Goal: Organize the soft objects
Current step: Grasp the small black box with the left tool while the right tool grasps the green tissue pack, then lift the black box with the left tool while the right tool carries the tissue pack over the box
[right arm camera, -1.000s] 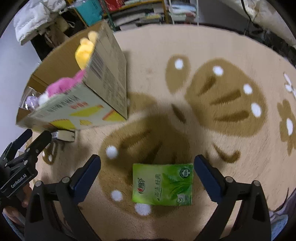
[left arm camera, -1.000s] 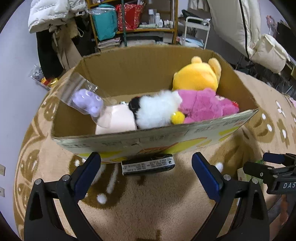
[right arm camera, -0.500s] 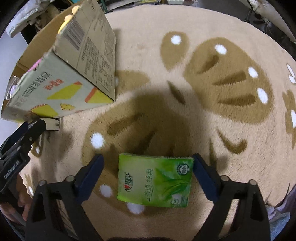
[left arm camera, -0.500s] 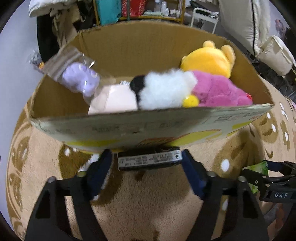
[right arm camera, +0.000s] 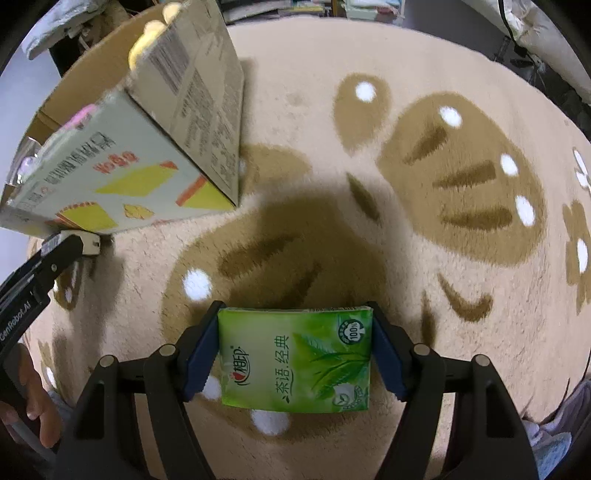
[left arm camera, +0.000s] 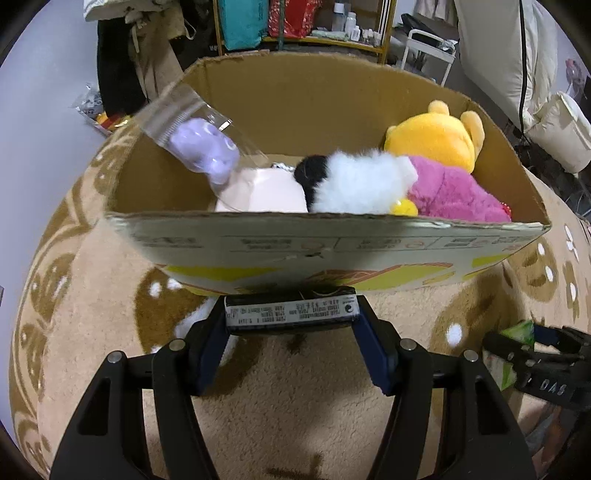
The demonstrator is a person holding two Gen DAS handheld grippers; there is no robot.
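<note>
At the foot of the cardboard box (left arm camera: 295, 243) lies a flat dark packet (left arm camera: 291, 313) with a white label. My left gripper (left arm camera: 291, 308) points down at it, jaws closing, and the blue pads touch both ends of the packet. My right gripper (right arm camera: 295, 308) is also closing, its pads against the two sides of a green tissue pack (right arm camera: 295, 362) on the rug. The box holds a yellow bear (left arm camera: 432, 144), a pink plush (left arm camera: 450, 195), a white and black plush (left arm camera: 354, 184) and a bagged purple toy (left arm camera: 203, 147).
A beige rug (right arm camera: 369, 147) with brown paw prints covers the floor. Behind the box stand a shelf (left arm camera: 295, 29), a white cart (left arm camera: 428, 48) and pale cushions (left arm camera: 554, 129). A person's hand (right arm camera: 40, 417) shows at the lower left of the right wrist view.
Both grippers dropped closer to the rug and narrowed their jaws. The left pads now meet the dark packet; the right pads now meet the green tissue pack.
</note>
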